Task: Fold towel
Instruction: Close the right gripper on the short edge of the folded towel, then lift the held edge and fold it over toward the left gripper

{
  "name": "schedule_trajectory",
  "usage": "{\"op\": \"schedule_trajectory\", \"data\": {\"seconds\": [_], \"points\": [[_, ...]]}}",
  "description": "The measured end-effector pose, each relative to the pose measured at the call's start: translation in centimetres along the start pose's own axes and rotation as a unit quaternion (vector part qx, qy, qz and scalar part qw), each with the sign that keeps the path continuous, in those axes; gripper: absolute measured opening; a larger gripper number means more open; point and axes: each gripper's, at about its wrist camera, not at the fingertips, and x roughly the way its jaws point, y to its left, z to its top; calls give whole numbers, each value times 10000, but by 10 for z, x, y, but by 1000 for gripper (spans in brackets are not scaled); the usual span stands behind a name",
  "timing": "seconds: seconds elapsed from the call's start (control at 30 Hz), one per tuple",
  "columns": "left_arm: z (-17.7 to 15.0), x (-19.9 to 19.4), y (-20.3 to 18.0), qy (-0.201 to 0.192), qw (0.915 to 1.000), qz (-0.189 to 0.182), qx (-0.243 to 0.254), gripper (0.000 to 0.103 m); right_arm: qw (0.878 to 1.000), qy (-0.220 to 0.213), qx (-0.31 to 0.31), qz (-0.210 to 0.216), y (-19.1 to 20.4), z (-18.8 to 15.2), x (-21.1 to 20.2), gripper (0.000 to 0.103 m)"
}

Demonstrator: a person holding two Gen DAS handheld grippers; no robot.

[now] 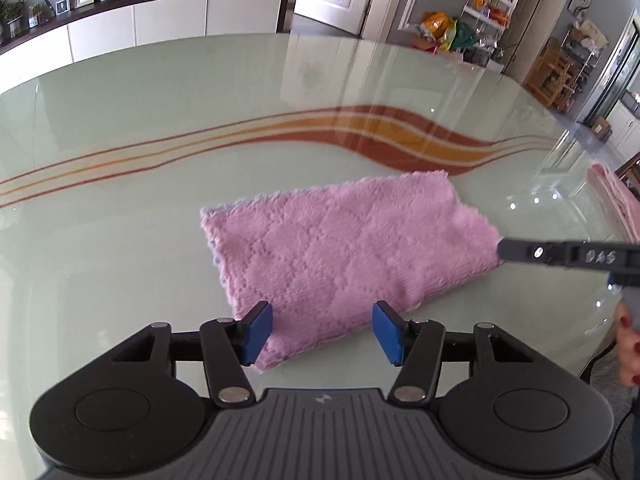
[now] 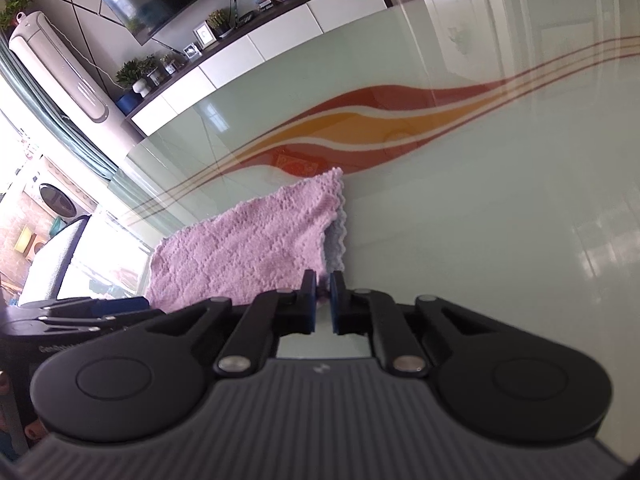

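A pink towel [image 1: 344, 248], folded over with a diamond weave, lies flat on the glass table [image 1: 160, 128]. My left gripper [image 1: 322, 334] hovers at the towel's near edge. Its blue pads [image 1: 258, 334] stand wide apart on either side of the cloth and do not press it. My right gripper [image 2: 323, 300] is shut on the near corner of the towel [image 2: 248, 256], where a pale underside layer shows. In the left wrist view the right gripper's black fingers [image 1: 516, 250] meet the towel's right corner. In the right wrist view, the left gripper [image 2: 100, 308] shows at the left.
Another folded pink cloth [image 1: 616, 200] lies at the table's right edge. A hand with red nails [image 1: 628, 344] holds the right tool. Orange and red stripes [image 1: 360, 128] cross the glass beyond the towel. A white sideboard [image 1: 160, 20] stands behind the table.
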Motion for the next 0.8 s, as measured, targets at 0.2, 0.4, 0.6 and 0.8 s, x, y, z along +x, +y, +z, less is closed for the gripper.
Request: {"op": "schedule_trajectory", "data": {"seconds": [0.2,0.4,0.6,0.8], "points": [[-2,3,-4,29,9999,63,141,59,9993,-110,-327,108,20,7,-8,7],[-2,1,2,10,10000,-49,26,59,9990,-24,-277,-361,14,3,0,9],[-3,2,3,12,9999,-123,14,60,9989,174,341,-286,-5,-9,0,25],[-4,2,0,4,9999,-104,102,62,9982,191,565,-62,-2,-13,8,26]]}}
